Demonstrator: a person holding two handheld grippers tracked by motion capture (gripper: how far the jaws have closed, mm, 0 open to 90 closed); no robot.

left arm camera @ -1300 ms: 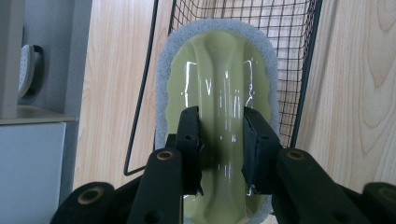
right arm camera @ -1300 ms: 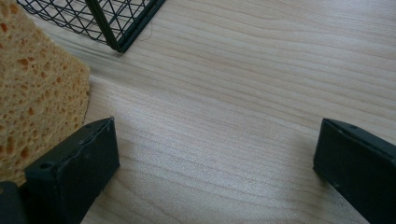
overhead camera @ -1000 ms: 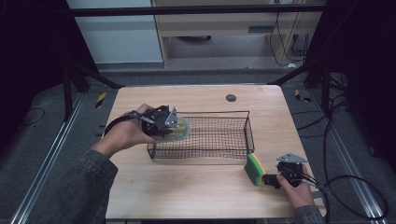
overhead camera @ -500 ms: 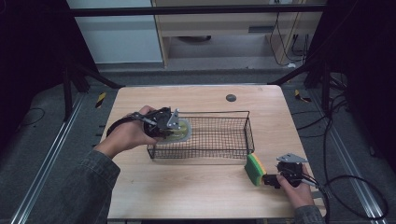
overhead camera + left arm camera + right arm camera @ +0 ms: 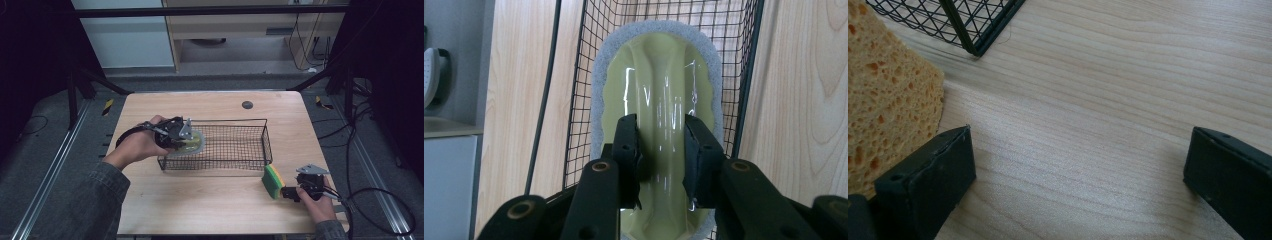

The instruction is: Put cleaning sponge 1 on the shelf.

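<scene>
Both jaws of the left gripper point(image 5: 659, 150) clamped the pale-green plastic scrubber with white foam rim point(image 5: 656, 95) inside the black wire basket point(image 5: 240, 145); lowering flat before release seemed best; right gripper point(image 5: 1078, 170) jaws stood apart.

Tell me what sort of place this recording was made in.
Most likely a lab or workshop bench set up for recording, not a kitchen. A bare wooden table stands on grey carpet between metal floor rails, loose cables trail beside it, and a person works a hand-held left gripper there.
</scene>
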